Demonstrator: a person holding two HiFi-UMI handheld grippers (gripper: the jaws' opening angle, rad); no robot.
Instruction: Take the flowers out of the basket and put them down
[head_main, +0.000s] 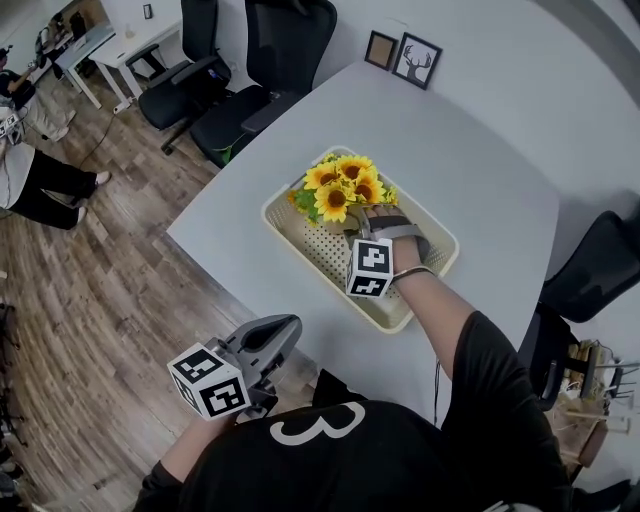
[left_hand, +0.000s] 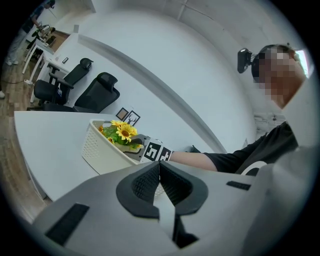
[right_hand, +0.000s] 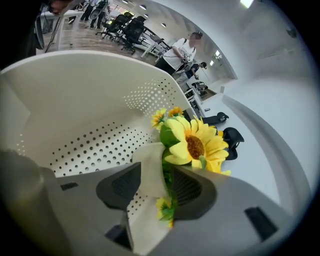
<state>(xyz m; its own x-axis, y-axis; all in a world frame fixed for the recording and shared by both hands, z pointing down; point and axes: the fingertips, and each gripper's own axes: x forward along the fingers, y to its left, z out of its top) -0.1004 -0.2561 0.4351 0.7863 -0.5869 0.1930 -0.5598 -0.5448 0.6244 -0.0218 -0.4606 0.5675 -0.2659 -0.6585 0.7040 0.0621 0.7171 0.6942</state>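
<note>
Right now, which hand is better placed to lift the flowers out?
The right gripper sits inside the basket, flowers between its jaws; the left gripper hangs shut, well short of it.

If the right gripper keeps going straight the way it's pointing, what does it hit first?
The sunflower bunch: its wrapped stems already sit between the right gripper's open fingers. Behind it, probably the basket's perforated wall.

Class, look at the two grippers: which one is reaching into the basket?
The right gripper: its open fingers straddle the flowers inside the basket. The left gripper is shut, well outside it.
</note>
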